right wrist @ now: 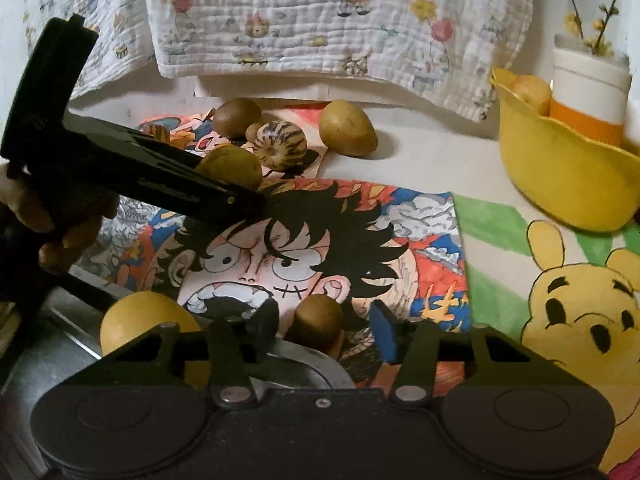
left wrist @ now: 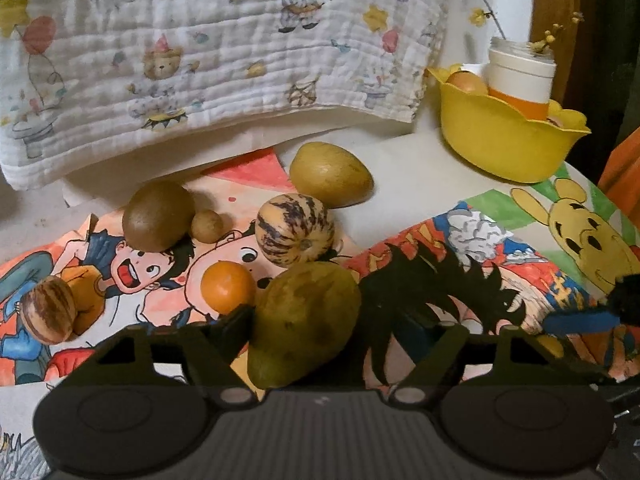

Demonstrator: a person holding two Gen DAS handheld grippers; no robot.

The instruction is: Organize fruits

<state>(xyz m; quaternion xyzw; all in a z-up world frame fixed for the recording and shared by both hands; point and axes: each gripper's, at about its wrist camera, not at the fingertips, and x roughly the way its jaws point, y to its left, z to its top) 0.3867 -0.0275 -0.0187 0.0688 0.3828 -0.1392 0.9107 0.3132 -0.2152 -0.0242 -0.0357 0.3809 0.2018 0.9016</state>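
Observation:
My left gripper point(left wrist: 320, 332) has its jaws around a green mango point(left wrist: 306, 322) on the cartoon paper; the left finger touches it, the right finger stands apart. Beyond it lie an orange point(left wrist: 227, 287), a striped melon point(left wrist: 295, 230), a yellow mango point(left wrist: 331, 174), a kiwi point(left wrist: 158, 215), a small brown fruit point(left wrist: 206, 226) and a striped fruit point(left wrist: 48, 309). My right gripper point(right wrist: 326, 330) is open with a small brown fruit point(right wrist: 319, 322) between its fingers. The left gripper also shows in the right wrist view point(right wrist: 236, 200), over the green mango point(right wrist: 230, 166).
A yellow bowl point(left wrist: 504, 144) at the back right holds fruit and a white-orange jar point(left wrist: 520, 78); it also shows in the right wrist view point(right wrist: 560, 176). A metal tray point(right wrist: 52, 360) with a yellow fruit point(right wrist: 140, 322) lies at the near left. A printed cloth point(left wrist: 220, 40) hangs behind.

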